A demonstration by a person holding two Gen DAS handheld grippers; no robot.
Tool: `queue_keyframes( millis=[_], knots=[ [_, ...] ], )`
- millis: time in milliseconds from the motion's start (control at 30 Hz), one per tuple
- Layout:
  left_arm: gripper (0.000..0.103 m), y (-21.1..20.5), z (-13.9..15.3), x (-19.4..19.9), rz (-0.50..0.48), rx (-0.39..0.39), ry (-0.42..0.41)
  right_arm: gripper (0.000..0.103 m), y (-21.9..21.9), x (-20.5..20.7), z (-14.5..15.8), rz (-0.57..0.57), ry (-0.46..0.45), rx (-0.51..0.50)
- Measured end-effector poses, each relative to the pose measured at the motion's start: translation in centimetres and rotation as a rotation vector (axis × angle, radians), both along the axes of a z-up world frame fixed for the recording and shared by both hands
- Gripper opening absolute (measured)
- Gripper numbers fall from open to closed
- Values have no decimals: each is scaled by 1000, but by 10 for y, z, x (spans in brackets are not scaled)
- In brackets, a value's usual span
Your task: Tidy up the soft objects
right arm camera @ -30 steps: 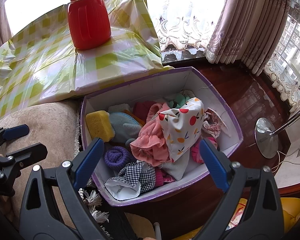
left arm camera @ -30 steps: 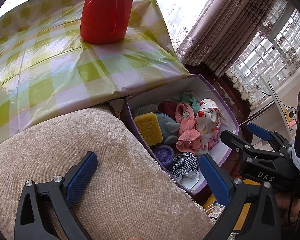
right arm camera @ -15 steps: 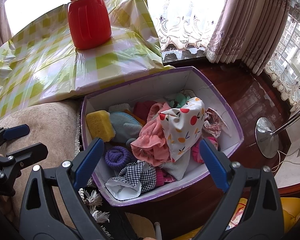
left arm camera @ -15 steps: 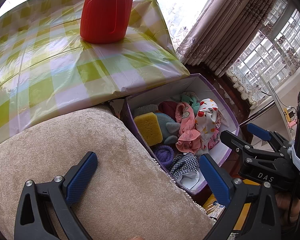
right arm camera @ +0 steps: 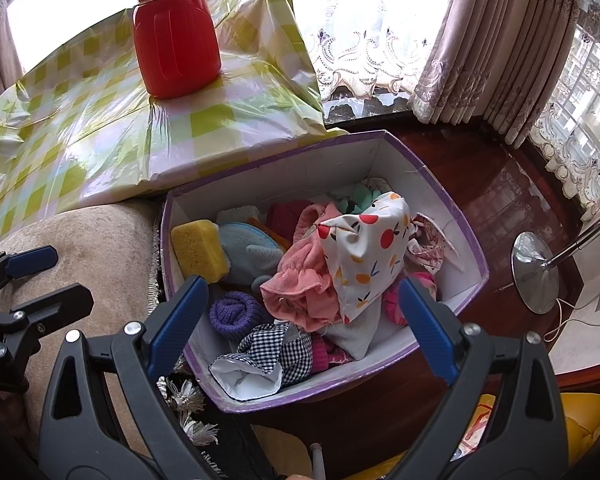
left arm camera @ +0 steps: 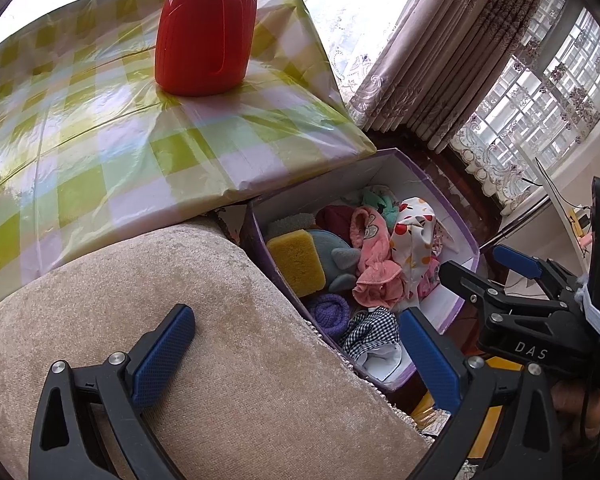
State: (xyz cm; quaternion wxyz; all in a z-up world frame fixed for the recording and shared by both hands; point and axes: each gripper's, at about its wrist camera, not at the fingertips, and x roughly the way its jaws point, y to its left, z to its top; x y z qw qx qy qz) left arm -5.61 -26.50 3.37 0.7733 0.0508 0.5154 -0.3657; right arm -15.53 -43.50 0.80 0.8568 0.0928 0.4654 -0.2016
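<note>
A purple-edged white box point(right arm camera: 300, 168) point(left arm camera: 460, 232) sits on a dark wooden floor, full of soft things: a yellow sponge point(right arm camera: 198, 250) point(left arm camera: 296, 262), a grey-blue plush point(right arm camera: 252, 256), pink cloth point(right arm camera: 300, 288), a fruit-print cloth point(right arm camera: 364, 256) point(left arm camera: 412, 236), a purple knit roll point(right arm camera: 232, 314) and a checked cloth point(right arm camera: 276, 350). My right gripper point(right arm camera: 300, 324) hangs open above the box's near side, holding nothing. My left gripper point(left arm camera: 296, 354) stands open over a beige cushion point(left arm camera: 160, 300), empty; the right gripper point(left arm camera: 512, 284) shows at its right.
A red plastic jar point(right arm camera: 174, 40) stands on a green-checked plastic-covered surface point(right arm camera: 100, 132) behind the box. Curtains point(right arm camera: 500, 40) and a chrome lamp base point(right arm camera: 534, 278) are at the right. Yellow items point(right arm camera: 580, 432) lie by the bottom right corner.
</note>
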Motion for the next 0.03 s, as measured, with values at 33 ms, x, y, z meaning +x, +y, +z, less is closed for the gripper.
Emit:
queue_keyframes(
  millis=[33],
  knots=[
    [103, 1, 0, 1, 4, -6, 6, 97, 0, 0, 0, 0, 0, 0]
  ],
)
